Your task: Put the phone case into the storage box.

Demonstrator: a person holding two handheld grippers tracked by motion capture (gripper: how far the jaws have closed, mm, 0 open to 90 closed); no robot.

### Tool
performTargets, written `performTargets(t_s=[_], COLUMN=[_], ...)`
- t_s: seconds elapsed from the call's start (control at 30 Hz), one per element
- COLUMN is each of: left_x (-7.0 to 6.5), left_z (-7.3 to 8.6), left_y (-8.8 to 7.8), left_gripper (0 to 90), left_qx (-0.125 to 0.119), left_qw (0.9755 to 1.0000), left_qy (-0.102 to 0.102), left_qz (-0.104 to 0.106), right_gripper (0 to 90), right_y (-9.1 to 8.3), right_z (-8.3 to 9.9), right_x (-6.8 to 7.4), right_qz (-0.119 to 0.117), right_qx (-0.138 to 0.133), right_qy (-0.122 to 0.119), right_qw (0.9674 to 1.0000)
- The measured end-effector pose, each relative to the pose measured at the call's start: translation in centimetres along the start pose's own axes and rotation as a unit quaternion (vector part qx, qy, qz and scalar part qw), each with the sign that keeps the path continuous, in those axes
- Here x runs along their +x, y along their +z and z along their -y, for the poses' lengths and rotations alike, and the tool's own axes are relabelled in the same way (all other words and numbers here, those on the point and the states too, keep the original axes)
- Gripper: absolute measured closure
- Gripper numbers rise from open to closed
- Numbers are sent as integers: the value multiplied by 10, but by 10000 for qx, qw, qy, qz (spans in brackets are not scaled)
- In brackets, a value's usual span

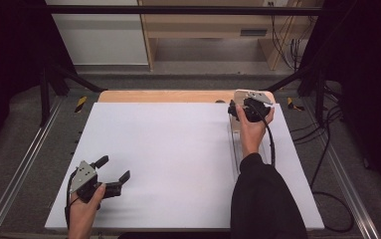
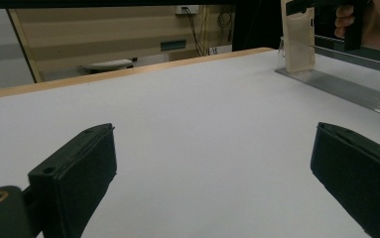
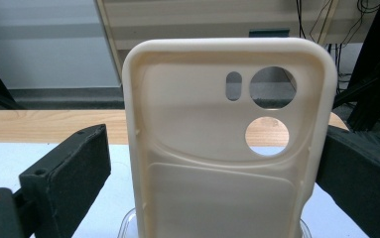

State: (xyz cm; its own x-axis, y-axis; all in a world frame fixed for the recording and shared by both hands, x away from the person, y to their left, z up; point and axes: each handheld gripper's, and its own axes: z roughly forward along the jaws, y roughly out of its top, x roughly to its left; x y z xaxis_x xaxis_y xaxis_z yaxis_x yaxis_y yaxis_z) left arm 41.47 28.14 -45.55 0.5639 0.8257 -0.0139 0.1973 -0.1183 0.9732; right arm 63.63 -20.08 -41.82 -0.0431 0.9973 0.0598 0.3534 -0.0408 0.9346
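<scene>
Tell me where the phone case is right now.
The cream phone case stands upright on a clear stand at the table's far right, between the right gripper's open jaws.

The left black two-jaw claw [image 1: 112,169], jaws spread wide, sits near-left in the left hand [image 1: 84,205]. The right black claw [image 1: 241,104], jaws apart, is stretched far-right by the black-sleeved right arm [image 1: 262,199].

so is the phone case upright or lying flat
Upright. The phone case stands on end in a clear stand at the table's far right, camera holes at the top, between the right gripper's open jaws.
</scene>
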Motion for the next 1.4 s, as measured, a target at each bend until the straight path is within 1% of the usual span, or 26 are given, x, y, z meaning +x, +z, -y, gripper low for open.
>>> performTargets(t_s=[0.1,0.2,0.77,1.4], left_x=[0,0,0,-1], left_z=[0,0,0,0], left_y=[0,0,0,1], left_gripper=[36,36,36,36], left_qx=[1,9,11,15], left_qw=[10000,10000,10000,10000], left_qy=[-8,3,2,1], left_qz=[-4,3,5,17], right_gripper=[40,39,39,39], right_y=[0,-1,-3,-8], right_z=[0,0,-2,-5], right_x=[0,1,2,2], right_qz=[-6,43,-19,-61], right_qx=[-25,-42,-93,-110], right_qy=[-4,-16,-12,-66], right_qw=[10000,10000,10000,9999])
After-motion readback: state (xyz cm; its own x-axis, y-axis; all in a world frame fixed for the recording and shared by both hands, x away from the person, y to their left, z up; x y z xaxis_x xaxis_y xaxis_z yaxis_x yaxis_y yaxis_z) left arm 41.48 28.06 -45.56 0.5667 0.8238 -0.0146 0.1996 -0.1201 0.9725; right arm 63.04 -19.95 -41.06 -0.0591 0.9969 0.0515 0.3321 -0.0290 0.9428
